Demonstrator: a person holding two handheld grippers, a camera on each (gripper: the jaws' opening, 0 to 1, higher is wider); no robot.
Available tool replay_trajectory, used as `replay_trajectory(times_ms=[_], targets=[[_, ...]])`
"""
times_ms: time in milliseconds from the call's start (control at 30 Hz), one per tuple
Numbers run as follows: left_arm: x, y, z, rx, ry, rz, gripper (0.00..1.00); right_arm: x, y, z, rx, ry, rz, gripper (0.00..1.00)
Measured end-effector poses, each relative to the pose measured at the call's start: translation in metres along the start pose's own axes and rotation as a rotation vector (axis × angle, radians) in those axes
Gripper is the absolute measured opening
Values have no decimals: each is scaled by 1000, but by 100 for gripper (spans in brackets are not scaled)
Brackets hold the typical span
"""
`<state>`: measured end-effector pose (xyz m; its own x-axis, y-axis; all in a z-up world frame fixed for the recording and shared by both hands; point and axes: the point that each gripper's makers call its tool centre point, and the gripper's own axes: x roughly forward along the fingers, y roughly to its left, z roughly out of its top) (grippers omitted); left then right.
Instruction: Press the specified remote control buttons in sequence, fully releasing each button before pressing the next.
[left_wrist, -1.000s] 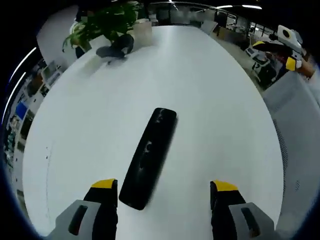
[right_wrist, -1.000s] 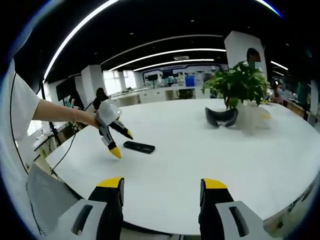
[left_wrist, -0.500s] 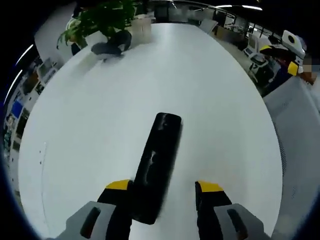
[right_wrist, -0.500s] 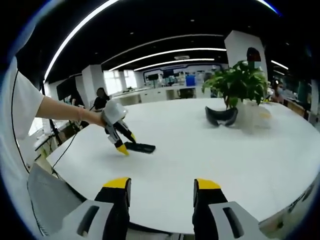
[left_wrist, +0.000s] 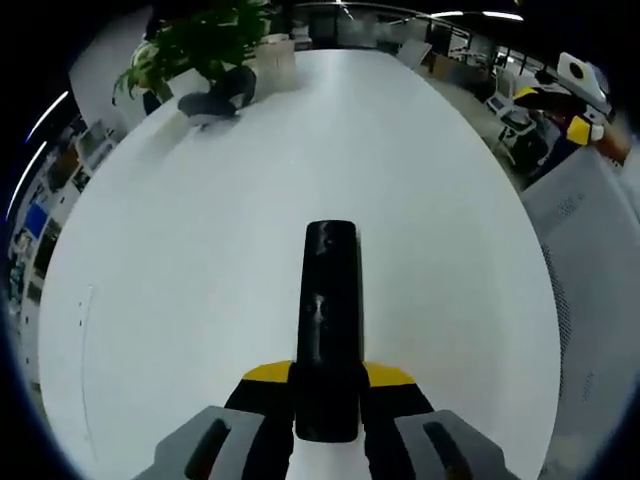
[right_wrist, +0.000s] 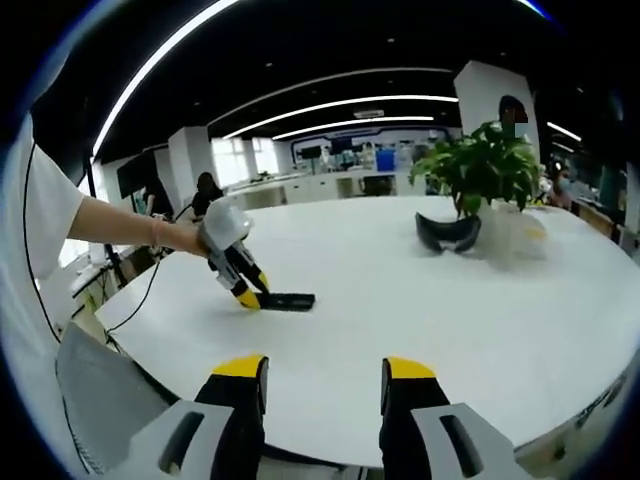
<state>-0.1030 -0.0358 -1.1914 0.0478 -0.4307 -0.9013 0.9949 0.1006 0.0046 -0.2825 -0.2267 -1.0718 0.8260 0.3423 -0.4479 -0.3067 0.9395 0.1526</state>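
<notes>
Black remote control (left_wrist: 330, 320) lying flat on white table (left_wrist: 200, 290), long axis running straight away from left gripper (left_wrist: 328, 378), whose jaws are clamping its near end; right gripper (right_wrist: 322, 370) hovering, jaws apart.

Remote (left_wrist: 330, 320), plant (left_wrist: 205, 45) on white table (left_wrist: 180, 260)

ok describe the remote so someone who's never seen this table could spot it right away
Start at the big white table, with a plant and a dark headset at its far end. The remote lies at the near edge, its end between the left tool's yellow tips. It is a slim black bar, the table's only flat, straight thing.
</notes>
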Motion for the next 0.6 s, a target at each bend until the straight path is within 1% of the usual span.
replay_trajectory(times_ms=[200, 367, 600], targets=[[0, -16, -1, 16, -7, -13, 24, 1, 1, -1, -5, 5, 7, 42], [-1, -32, -4, 25, -16, -21, 24, 4, 6, 0, -17, 9, 20, 42], [-2, -49, -7, 16, -26, -25, 24, 8, 10, 1, -31, 13, 39, 42]])
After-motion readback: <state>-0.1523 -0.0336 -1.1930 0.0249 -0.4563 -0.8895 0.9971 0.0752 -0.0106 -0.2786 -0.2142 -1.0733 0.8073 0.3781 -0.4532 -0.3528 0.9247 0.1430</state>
